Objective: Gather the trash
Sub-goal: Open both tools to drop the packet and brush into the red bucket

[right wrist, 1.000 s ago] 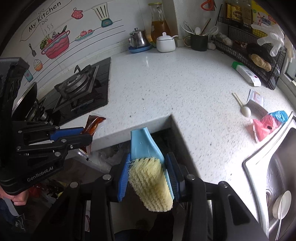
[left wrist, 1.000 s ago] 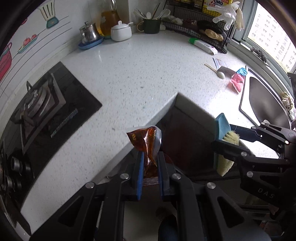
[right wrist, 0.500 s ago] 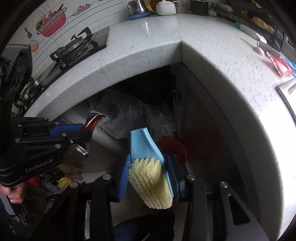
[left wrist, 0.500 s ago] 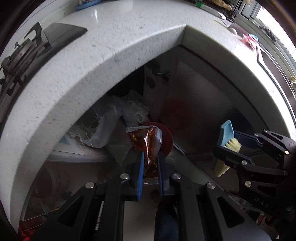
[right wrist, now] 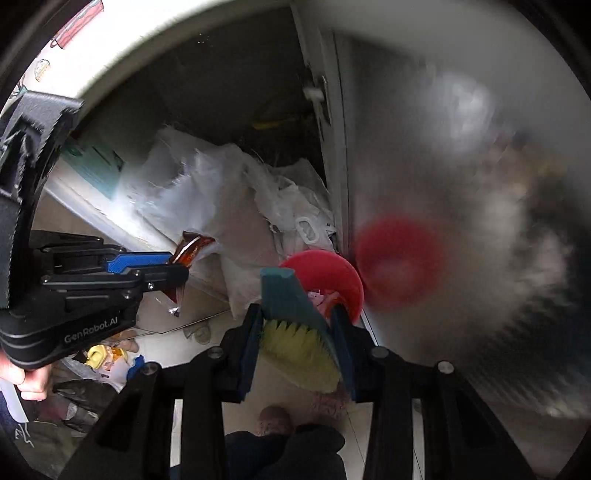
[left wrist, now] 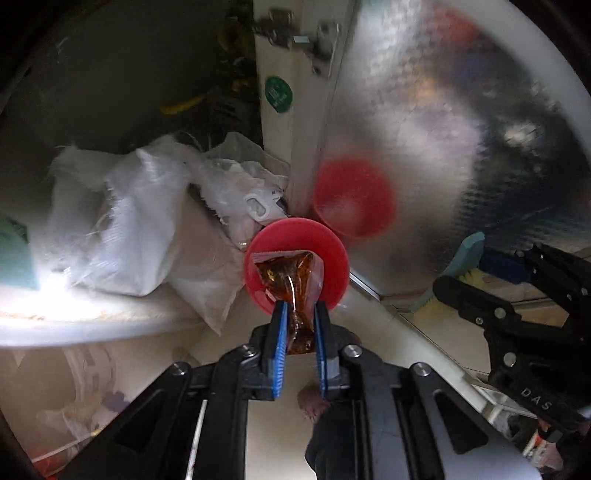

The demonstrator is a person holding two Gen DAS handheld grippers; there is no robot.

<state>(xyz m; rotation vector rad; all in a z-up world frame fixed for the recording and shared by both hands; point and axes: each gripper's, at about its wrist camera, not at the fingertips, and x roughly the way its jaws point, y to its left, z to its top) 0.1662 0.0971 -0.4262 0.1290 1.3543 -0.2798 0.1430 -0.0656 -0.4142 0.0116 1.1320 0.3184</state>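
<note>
Left wrist view, left gripper (left wrist: 298,314) pinching sauce packet (left wrist: 291,280) over red bin (left wrist: 334,251), right wrist view, right gripper (right wrist: 298,317) clamping brush (right wrist: 295,332).

Open cabinet space below a pale countertop edge (right wrist: 177,40), interior dim. Shiny embossed metal door panel (left wrist: 461,155) stands on the right, blurred, reflecting a red shape. White frame post (left wrist: 295,122) beside it carries hinge hardware (left wrist: 306,37) and a round green sticker (left wrist: 278,94). White plastic bags and woven sacks (left wrist: 122,221) are piled on a low pale shelf (left wrist: 92,314), brightly lit at its left. Pale tiled floor (right wrist: 177,325) below, with clutter at lower left. A strip of illustrated wall decal (right wrist: 74,26) shows above the counter.
</note>
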